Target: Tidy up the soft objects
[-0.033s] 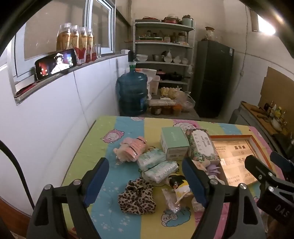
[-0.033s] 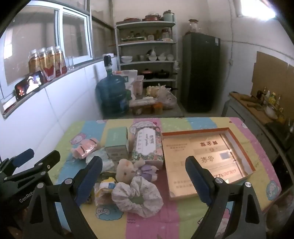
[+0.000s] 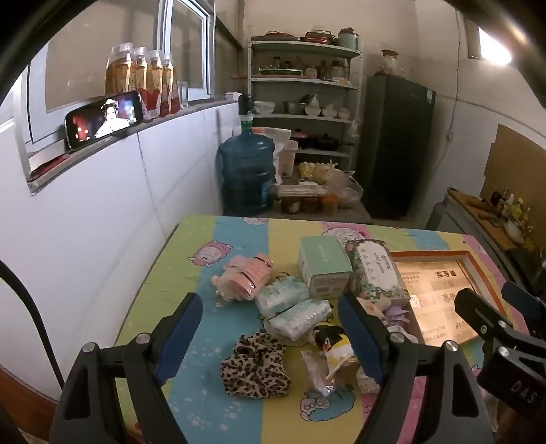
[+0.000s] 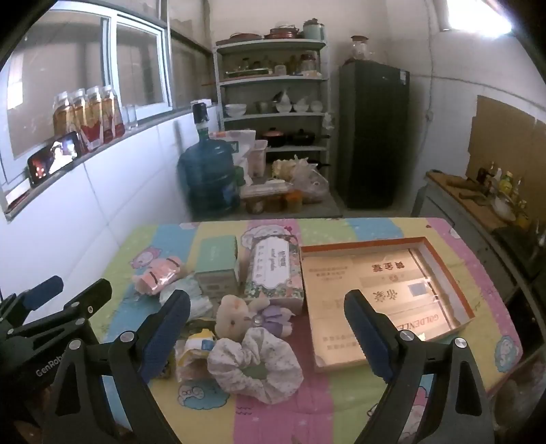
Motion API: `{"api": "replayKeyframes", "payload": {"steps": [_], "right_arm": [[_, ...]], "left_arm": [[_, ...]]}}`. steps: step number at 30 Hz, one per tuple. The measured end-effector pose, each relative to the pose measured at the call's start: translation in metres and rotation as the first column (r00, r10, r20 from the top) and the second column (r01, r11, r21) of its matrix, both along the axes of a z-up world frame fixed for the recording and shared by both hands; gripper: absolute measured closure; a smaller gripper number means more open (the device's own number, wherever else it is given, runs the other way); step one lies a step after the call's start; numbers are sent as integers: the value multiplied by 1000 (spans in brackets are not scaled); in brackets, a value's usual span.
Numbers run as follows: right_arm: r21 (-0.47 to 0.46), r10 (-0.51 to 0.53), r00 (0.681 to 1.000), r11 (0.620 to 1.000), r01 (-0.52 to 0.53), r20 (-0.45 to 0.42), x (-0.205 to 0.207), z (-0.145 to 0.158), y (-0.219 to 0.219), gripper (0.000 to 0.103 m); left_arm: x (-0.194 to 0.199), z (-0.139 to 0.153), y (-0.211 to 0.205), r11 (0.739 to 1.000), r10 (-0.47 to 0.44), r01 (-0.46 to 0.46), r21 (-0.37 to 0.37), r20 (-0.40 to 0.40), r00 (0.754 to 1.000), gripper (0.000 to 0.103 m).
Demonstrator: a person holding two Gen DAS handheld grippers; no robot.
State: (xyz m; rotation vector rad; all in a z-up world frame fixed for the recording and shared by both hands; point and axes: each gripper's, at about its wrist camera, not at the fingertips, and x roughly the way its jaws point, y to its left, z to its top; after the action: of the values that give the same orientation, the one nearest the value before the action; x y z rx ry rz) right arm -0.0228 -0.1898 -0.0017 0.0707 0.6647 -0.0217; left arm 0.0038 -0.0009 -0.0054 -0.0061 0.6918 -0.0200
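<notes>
Both claws hang wide and empty over the cluttered worktop [image 4: 341, 403]

Only the left claw [image 3: 269, 328] sees the leopard scrunchie [image 3: 254, 370]; only the right claw [image 4: 268, 328] sees the pale scrunchie [image 4: 256, 369] whole, the plush rabbit [image 4: 235, 316] just behind it; the shallow box [image 4: 454, 273] beside them holds only flat printed card

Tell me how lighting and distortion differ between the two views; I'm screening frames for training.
Left wrist: dim, bluish, window blown out, walls bowed by fisheye. Right wrist: brighter, window overexposed, glare inside the box, jug slightly soft, black corners.
</notes>
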Motion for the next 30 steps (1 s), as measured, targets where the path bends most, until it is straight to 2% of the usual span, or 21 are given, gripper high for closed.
{"api": "replayKeyframes", "payload": {"steps": [9, 30], "right_arm": [[9, 18, 1000, 1000, -18, -7, 1, -2, 3, 11], [25, 38, 999, 999, -37, -15, 1, -5, 10, 11]], "left_arm": [[-3, 13, 7, 1000, 0, 0, -4, 0, 1000, 21], [-6, 9, 7, 1000, -8, 8, -8, -9, 1000, 22]]}}
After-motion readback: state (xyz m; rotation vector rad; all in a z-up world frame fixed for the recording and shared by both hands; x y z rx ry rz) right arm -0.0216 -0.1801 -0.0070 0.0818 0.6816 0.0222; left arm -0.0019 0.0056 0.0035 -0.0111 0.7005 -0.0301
